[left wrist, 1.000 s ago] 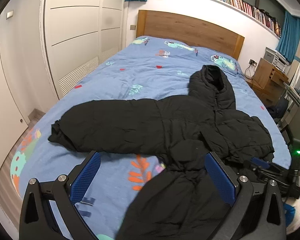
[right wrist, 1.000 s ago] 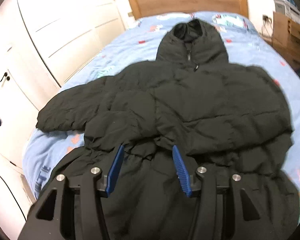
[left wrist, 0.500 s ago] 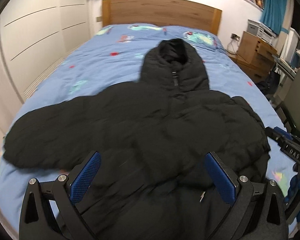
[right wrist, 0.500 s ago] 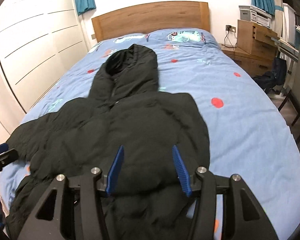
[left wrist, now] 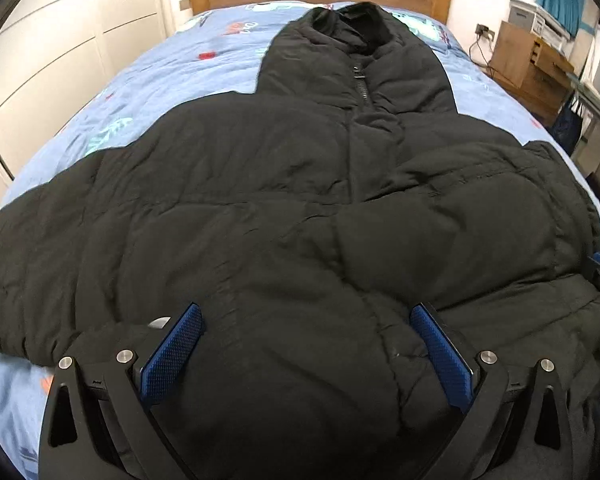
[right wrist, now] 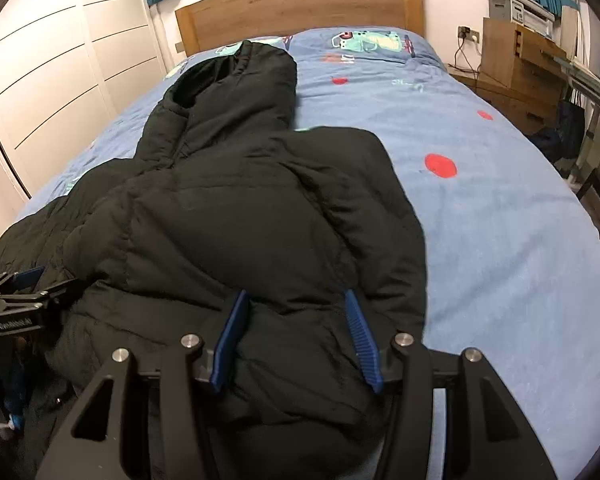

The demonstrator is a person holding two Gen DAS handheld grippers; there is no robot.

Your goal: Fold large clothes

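Observation:
A large black hooded puffer jacket [left wrist: 300, 200] lies front up on the blue bed, hood toward the headboard. Its right sleeve is folded across the chest and its left sleeve lies out to the left. My left gripper [left wrist: 306, 320] is open, low over the jacket's lower middle. My right gripper [right wrist: 298, 304] is open over the jacket's [right wrist: 240, 208] right side, its fingers [right wrist: 360, 332] astride the padded fabric without gripping it. The left gripper also shows in the right wrist view [right wrist: 20, 304], at the left edge.
The bed [right wrist: 500, 220] has a blue patterned cover and a wooden headboard [right wrist: 300, 4]. White wardrobe doors [right wrist: 60, 80] stand along the left. A wooden bedside cabinet [right wrist: 516, 68] and a chair stand on the right.
Both grippers have moved closer and lower over the jacket, so it fills more of each view. The left view has swung right to face the hood. The jaws have stayed open.

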